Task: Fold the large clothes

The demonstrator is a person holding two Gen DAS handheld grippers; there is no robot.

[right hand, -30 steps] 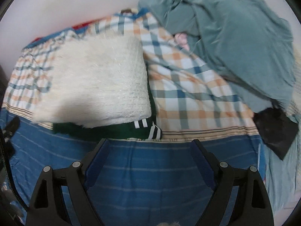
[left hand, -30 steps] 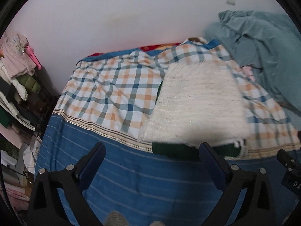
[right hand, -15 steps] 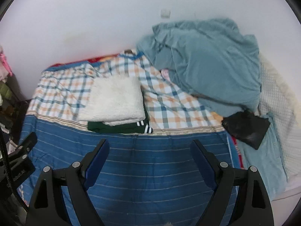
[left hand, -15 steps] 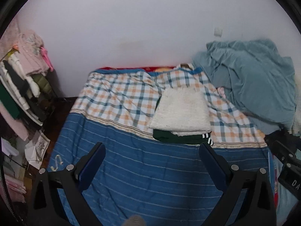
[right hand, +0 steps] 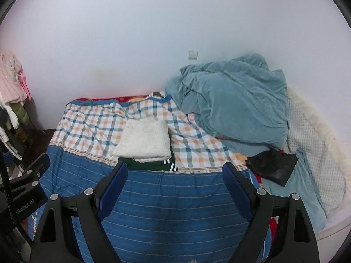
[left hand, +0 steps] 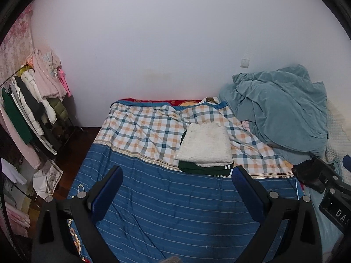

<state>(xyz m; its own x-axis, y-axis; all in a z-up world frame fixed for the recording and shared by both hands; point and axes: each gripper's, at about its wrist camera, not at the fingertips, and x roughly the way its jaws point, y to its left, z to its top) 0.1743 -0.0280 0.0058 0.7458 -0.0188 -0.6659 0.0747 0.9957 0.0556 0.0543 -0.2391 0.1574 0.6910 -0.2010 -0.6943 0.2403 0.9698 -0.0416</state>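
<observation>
while both grippers hang above the near blue-striped part of the bed, neither touches any cloth. the bed cover is blue with thin pale stripes near the cameras and plaid further back, against a white wall. a rumpled teal blanket is heaped on the bed's right side, well apart from the stack. a clothes rack with hung garments stands left of the bed. a folded white fuzzy garment lies on the plaid area, resting on a folded dark green garment with white-striped trim showing at its near edge. a black item lies right of the stack, beside the blanket. left gripper: fingers spread wide, empty. right gripper: fingers spread wide, empty.
</observation>
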